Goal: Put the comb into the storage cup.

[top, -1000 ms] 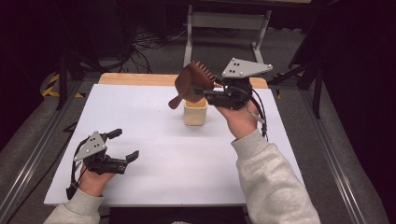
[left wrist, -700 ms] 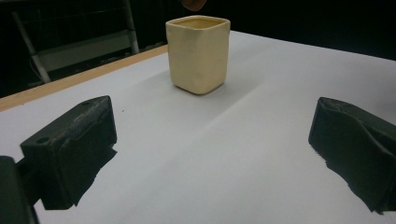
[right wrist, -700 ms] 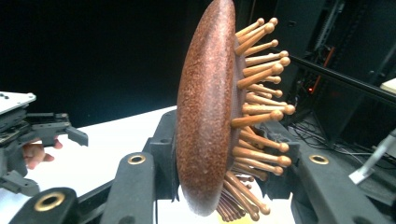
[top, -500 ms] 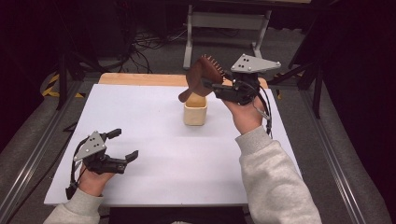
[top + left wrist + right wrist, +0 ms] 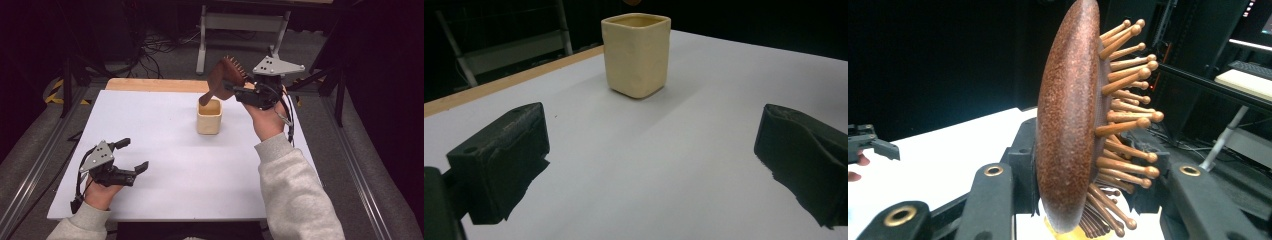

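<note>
A white table point(image 5: 165, 150) with a bare wooden strip along its far edge carries a cream square-sided cup point(image 5: 209, 116), which stands upright. The cup sits on the white surface just short of that wooden strip, toward the table's right half.

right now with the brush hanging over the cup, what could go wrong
The right tongs grip the wooden hairbrush by its head, tilted, so the handle tip meets the cream cup at an angle and may catch the rim and tip it. The cup looks narrow and nothing braces it: the left tongs sit open, well away. If the brush goes in, its heavy bristled head stays above the rim and might topple the cup.
</note>
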Demonstrator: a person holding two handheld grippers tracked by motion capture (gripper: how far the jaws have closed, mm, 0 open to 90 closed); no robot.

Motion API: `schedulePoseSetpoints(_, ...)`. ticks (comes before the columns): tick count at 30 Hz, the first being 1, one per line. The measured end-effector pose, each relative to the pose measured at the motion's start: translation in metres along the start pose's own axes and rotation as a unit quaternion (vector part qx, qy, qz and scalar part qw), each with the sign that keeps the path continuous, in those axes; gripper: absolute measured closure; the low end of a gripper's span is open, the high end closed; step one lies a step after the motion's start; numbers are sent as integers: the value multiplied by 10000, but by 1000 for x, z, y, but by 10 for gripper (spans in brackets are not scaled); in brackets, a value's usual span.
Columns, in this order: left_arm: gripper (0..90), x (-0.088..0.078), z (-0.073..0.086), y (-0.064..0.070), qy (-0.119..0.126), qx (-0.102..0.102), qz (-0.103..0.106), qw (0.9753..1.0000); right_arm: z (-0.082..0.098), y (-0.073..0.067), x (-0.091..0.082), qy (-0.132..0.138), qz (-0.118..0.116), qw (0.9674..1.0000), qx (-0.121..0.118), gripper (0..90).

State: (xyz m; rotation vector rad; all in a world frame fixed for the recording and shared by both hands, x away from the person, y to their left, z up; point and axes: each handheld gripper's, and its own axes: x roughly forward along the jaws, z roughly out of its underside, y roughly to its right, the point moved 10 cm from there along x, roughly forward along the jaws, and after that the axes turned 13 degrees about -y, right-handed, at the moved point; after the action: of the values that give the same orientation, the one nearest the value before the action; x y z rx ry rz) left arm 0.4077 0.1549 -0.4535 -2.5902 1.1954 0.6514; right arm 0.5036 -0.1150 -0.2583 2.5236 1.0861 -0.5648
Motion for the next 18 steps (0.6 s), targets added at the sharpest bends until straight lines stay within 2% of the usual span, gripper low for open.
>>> schedulePoseSetpoints(18, 22, 1, 0, 1, -9, -18, 19, 10000, 9, 17, 4, -136, 229, 9996, 109, 568)
